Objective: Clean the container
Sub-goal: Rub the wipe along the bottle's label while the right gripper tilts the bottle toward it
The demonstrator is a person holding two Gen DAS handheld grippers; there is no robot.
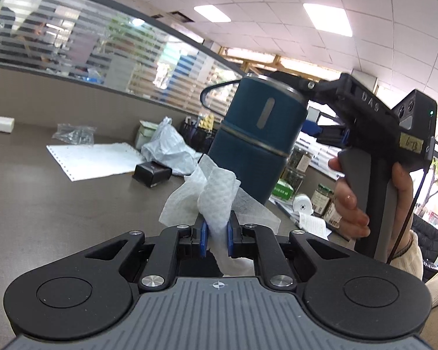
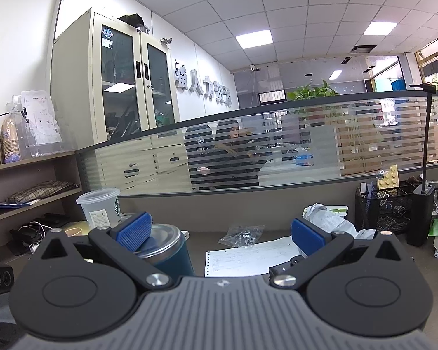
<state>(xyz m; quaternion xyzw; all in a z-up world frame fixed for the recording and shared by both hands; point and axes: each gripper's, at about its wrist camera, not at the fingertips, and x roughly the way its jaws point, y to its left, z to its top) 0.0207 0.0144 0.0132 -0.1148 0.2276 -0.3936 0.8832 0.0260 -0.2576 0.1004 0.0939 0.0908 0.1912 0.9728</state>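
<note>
A dark teal flask-like container (image 1: 262, 134) with steel bands and a wire loop handle stands tilted in the left wrist view, just beyond my left gripper (image 1: 217, 229). That gripper is shut on a crumpled white wipe (image 1: 216, 195), which reaches up to the container's lower side. A hand (image 1: 350, 201) holds my right gripper at the right, and one of its fingers (image 1: 289, 79) lies over the container's top rim. In the right wrist view my right gripper (image 2: 220, 234) is open wide. The container (image 2: 172, 255) sits under its left pad, with nothing between the pads.
On the brown desk (image 1: 43, 210) lie a perforated paper sheet (image 1: 93, 160), a black box (image 1: 152, 174), a crumpled plastic bag (image 1: 169, 148) and a clear bag of small parts (image 2: 242, 236). A mesh organiser (image 2: 385, 207), a plastic cup (image 2: 100, 207) and jars (image 1: 324, 201) line the edges.
</note>
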